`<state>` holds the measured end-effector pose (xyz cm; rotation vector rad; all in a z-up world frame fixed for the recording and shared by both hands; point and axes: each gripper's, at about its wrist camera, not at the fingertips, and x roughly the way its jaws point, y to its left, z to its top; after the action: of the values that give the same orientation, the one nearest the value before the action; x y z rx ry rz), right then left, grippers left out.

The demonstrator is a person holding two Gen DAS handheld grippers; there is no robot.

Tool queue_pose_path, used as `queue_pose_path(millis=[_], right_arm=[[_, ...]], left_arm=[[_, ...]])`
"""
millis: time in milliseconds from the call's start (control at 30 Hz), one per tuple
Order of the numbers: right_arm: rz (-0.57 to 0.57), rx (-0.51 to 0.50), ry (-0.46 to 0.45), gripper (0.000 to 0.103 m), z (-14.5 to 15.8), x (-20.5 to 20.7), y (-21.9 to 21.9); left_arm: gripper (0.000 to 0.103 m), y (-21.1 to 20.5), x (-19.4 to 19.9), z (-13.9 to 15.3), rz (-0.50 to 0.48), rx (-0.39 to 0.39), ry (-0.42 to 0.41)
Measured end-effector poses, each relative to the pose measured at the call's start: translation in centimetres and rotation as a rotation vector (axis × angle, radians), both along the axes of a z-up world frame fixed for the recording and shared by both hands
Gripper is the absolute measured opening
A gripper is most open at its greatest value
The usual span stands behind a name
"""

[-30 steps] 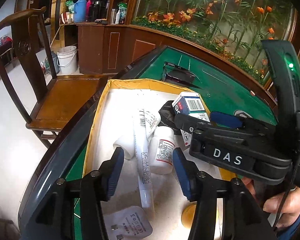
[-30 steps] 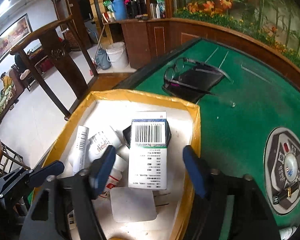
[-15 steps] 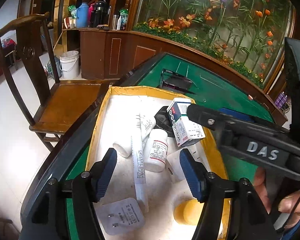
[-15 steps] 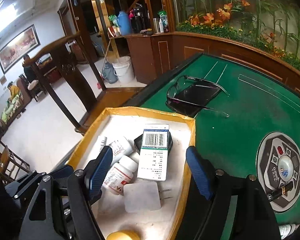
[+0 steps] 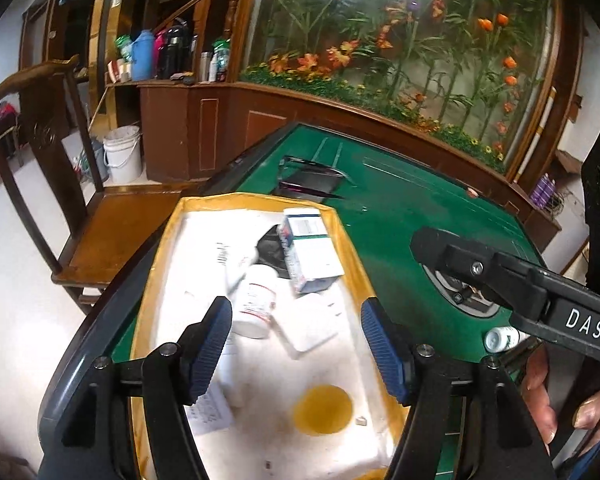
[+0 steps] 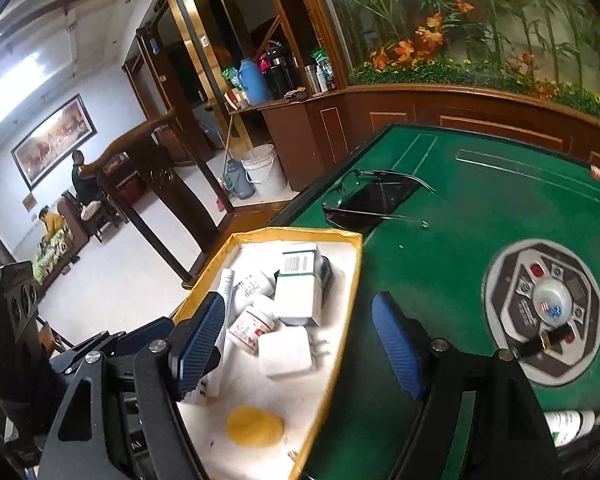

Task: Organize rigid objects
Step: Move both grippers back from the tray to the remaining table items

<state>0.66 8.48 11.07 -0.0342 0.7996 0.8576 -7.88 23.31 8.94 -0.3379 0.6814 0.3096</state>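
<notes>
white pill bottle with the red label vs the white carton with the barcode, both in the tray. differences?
The white pill bottle with the red label is a round cylinder; the white carton with the barcode is a flat-sided box. The bottle lies on its side on the white liner of the yellow-rimmed tray; the carton is tilted, propped on a black object. The bottle looks smaller. Both are white, printed and ungripped.

A: What carries the items?
B: A green felt table (image 6: 452, 216) with a dark rim.
A: What lies directly on it?
B: 1 yellow-rimmed tray (image 6: 350, 280) at its edge, 1 pair of glasses (image 6: 374, 196) beyond the tray, and 1 small white bottle (image 5: 500, 338) near the central control panel (image 6: 544, 308).
</notes>
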Motion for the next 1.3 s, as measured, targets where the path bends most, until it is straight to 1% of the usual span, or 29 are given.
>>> queue_pose_path(millis=[167, 267, 433, 567, 733, 900, 1000, 1133, 1300], right_arm=[[-0.039, 0.029, 0.057, 0.076, -0.8, 0.6, -3.8], [-0.058, 0.041, 0.077, 0.076, -1.2, 0.9, -6.1], [-0.098, 0.049, 0.076, 0.076, -1.5, 1.1, -10.5], [-0.142, 0.048, 0.066, 0.076, -1.7, 1.1, -14.3], [-0.225, 0.04, 0.05, 0.076, -2.3, 1.4, -19.3], [-0.327, 0.05, 0.071, 0.076, -3.3, 2.3, -23.7], [-0.377, 0.056, 0.09, 0.076, -3.7, 2.9, -25.4], [-0.38, 0.069, 0.104, 0.076, -3.8, 3.1, -25.9], [-0.382, 0.071, 0.088, 0.076, -3.4, 2.6, -25.9]], left_arm=[[0.071, -2.3, 0.3, 0.2, -0.046, 0.009, 0.0], [0.071, -4.2, 0.4, 0.5, -0.084, 0.027, 0.0], [0.071, -7.8, 0.7, 1.1, -0.17, 0.058, 0.0], [0.071, -10.1, 1.4, 1.2, -0.226, 0.065, 0.008], [0.071, -13.3, 2.6, 0.3, -0.304, 0.08, 0.044], [0.071, -16.0, 3.5, -1.0, -0.363, 0.09, 0.086], [0.071, -17.2, 4.0, -1.5, -0.388, 0.098, 0.104], [0.071, -18.1, 4.3, -2.1, -0.411, 0.099, 0.122], [0.071, -18.3, 4.4, -2.4, -0.419, 0.096, 0.135]])
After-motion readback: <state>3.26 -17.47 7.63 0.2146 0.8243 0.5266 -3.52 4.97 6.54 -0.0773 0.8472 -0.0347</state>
